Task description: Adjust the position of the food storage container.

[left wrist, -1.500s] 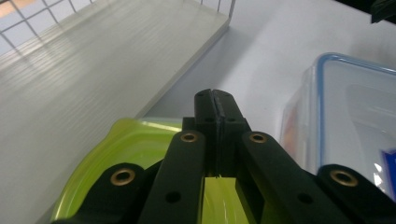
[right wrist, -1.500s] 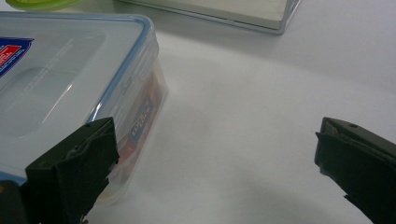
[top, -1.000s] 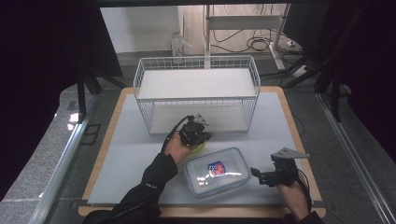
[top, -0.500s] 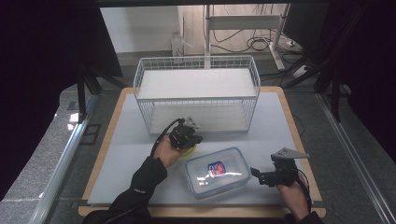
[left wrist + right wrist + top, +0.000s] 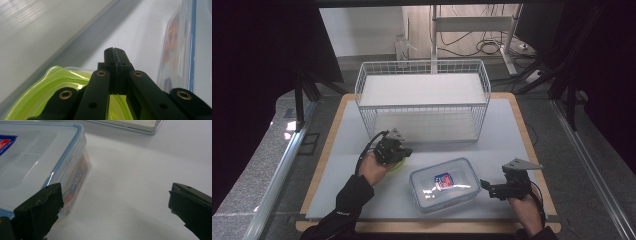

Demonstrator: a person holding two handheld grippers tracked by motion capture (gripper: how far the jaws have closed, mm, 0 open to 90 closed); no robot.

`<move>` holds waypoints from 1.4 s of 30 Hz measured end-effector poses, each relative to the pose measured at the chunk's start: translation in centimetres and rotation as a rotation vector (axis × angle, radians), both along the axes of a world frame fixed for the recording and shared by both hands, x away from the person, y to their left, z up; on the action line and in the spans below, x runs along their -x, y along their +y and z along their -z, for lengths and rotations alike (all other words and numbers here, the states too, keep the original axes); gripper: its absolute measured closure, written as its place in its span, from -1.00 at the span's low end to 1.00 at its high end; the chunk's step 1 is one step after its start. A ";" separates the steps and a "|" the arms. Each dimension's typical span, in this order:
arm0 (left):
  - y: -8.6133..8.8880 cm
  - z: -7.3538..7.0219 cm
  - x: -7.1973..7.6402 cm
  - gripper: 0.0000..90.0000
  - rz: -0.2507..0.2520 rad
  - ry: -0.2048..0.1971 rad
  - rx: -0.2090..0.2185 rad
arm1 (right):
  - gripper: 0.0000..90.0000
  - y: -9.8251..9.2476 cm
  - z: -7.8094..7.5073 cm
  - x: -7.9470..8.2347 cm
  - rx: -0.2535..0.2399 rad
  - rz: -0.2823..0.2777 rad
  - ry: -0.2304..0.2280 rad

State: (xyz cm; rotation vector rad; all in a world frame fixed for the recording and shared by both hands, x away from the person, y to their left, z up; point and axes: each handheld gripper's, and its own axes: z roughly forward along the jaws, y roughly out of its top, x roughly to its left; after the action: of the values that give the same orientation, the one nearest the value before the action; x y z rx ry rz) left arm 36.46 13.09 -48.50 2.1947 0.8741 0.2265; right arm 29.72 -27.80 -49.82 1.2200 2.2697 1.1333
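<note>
Left gripper (image 5: pixel 393 150) fingers together over a green lid (image 5: pixel 37 92). Right gripper (image 5: pixel 492 187) fingers apart, just right of the clear container (image 5: pixel 447 184) on the worktop (image 5: pixel 512 135).

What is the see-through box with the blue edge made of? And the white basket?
The box looks like clear, glossy plastic: you can see through the lid and light glints off it. The basket looks like thin metal wire with a white coating, though the coating alone leaves that a guess.

We see a clear, glossy plastic box (image 5: pixel 444 185) with a blue-rimmed lid, a translucent green plastic lid (image 5: pixel 47 92) — shiny too — a white wire basket (image 5: pixel 422 100), matt black tongs (image 5: pixel 115 62) with brass rivets, and a smooth matt bench (image 5: pixel 522 135) edged in wood.
</note>
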 end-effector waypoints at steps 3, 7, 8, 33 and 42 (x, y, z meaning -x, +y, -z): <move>0.9 0.1 0.3 1.00 -0.005 0.000 0.001 | -1.00 0.0 0.0 0.0 0.001 -0.001 -0.002; 2.4 0.2 1.1 1.00 -0.035 0.003 0.014 | -1.00 0.0 0.0 0.0 0.001 0.000 -0.002; 2.4 0.2 1.1 1.00 -0.035 0.003 0.014 | -1.00 0.0 0.0 0.0 0.001 0.000 -0.002; 8.1 0.7 3.9 0.98 -0.133 -0.009 0.039 | -1.00 0.0 -0.2 0.1 -0.004 -0.011 -0.017; 6.9 -0.1 6.8 0.79 -0.098 -0.095 0.127 | -1.00 -0.2 -0.5 0.2 0.013 0.005 -0.040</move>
State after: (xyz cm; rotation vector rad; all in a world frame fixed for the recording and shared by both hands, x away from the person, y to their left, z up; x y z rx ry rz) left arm 29.66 19.97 -48.41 2.0098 0.9191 0.3115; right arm 29.56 -27.99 -49.33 1.1871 2.2398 1.1290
